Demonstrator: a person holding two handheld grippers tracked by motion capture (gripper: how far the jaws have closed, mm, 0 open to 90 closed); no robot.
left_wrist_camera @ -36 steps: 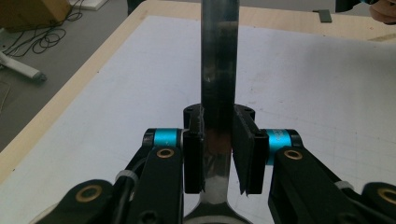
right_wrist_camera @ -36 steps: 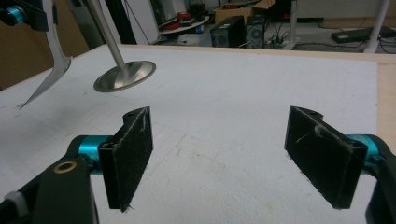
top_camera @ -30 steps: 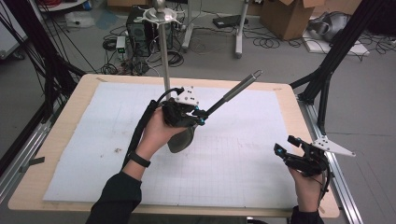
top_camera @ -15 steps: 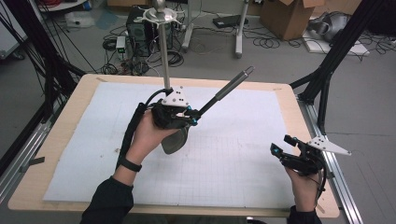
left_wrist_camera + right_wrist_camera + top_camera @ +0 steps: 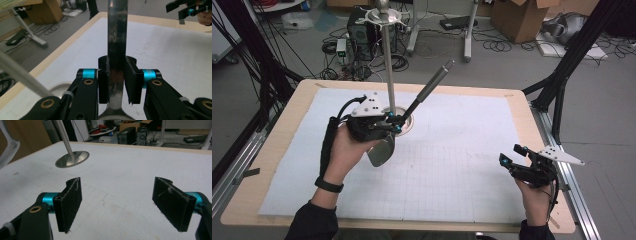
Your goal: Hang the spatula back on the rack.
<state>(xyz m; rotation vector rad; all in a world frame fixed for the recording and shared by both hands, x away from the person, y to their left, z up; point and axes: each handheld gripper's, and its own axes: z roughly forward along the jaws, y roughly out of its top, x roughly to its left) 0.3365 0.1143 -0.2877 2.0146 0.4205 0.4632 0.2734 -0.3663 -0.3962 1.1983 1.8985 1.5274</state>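
Left gripper (image 5: 393, 121): jaws closed on the neck of a metal ladle (image 5: 412, 107). In the left gripper view the flat polished handle (image 5: 117, 37) runs straight out from between the pads, its long axis along the jaw line; the bowl (image 5: 381, 151) hangs below the jaws, toward the person. In the high view the handle tilts up and away to the right and ends in a dark matte grip (image 5: 438, 75).

Stand (image 5: 388, 55): slim steel pole on a round dished base (image 5: 72, 159), topped by a ring of hooks (image 5: 383, 16). It lies just behind the left jaws and close beside the ladle handle; contact cannot be told. The left hand (image 5: 346, 152) is clearly the nearer to it. Judgement: the coming move turns on lifting the handle's far end toward those hooks, well above the jaws.

Tabletop (image 5: 292, 105): pale wood edge under a white gridded mat (image 5: 462, 150), slightly rough.

Right gripper (image 5: 511, 161): jaws wide apart, nothing between them, black pads (image 5: 71, 200) scuffed and fuzzy; low over the mat, well apart from the ladle, with the stand base ahead and left of its jaws.
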